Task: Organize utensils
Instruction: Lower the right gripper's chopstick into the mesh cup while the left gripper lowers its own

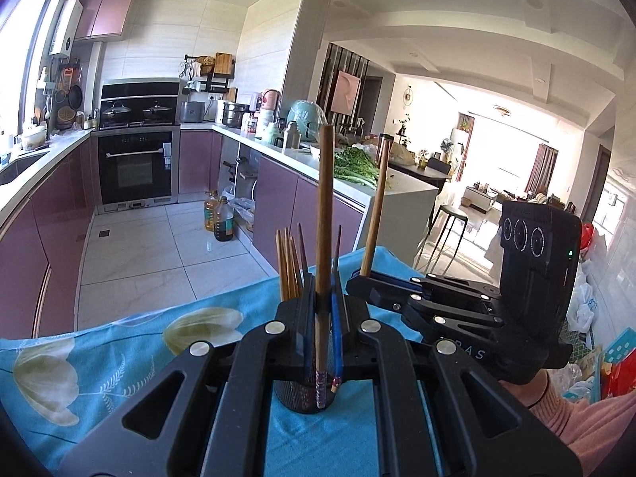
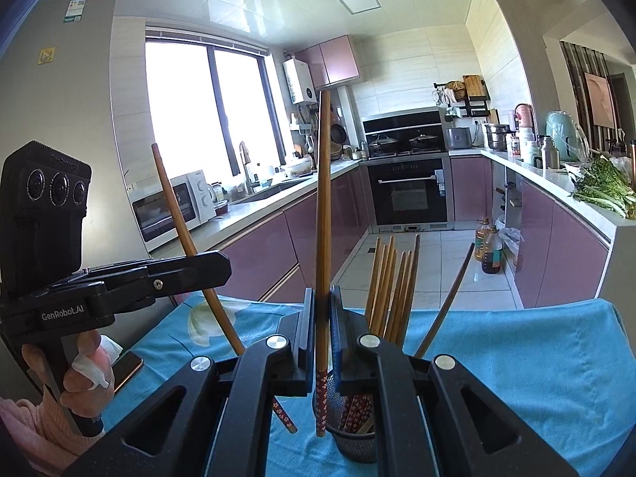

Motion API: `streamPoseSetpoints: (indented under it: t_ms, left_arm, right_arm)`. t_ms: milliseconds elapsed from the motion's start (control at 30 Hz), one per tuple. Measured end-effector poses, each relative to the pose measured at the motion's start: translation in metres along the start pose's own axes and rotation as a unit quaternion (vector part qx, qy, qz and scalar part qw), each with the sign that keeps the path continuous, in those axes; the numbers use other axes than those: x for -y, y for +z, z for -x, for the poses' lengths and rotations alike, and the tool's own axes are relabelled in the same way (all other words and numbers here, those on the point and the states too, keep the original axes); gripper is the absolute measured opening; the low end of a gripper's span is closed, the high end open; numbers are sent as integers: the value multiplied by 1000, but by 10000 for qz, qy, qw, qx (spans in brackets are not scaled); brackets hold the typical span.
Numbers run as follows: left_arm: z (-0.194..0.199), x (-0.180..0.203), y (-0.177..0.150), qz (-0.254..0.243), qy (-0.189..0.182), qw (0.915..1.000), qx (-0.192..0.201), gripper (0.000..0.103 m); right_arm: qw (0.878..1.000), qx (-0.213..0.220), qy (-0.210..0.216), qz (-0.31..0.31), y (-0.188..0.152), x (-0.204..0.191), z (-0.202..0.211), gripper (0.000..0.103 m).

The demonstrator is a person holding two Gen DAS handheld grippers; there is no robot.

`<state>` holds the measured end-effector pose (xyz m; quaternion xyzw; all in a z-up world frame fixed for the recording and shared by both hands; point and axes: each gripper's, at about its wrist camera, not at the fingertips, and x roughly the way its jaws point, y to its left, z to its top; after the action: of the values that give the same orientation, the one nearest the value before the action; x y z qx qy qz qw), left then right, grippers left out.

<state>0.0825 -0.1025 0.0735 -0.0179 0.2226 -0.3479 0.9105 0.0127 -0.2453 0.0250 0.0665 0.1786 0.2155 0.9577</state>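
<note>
two grippers each clamp one chopstick upright over the blue cloth on the surface. the left gripper has its jaws narrowed on a brown chopstick whose patterned lower end hangs just above the mesh holder. the right gripper grips another chopstick the same way, its flowered tip beside the holder's rim. more chopsticks stand in the holder, leaning a little, and one tilts out to the right. a hand in a pink sleeve holds the left gripper's handle, with a phone lying on the cloth just beside it.
</note>
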Motion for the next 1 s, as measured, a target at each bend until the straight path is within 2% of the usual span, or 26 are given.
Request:
streamPoseSetpoints:
  t_ms: [267, 567, 1000]
  left_arm:
    - [-4, -3, 6, 35, 0, 9999, 137, 8]
    - [-12, -2, 0, 51, 159, 9998, 80, 8]
    - [-28, 7, -16, -232, 110, 9980, -580, 8]
  right_arm:
    - [9999, 82, -97, -52, 4, 7, -4, 6]
    - [9997, -39, -213, -145, -6, 7, -15, 6]
    - [9987, -366, -271, -225, -20, 9, -33, 6]
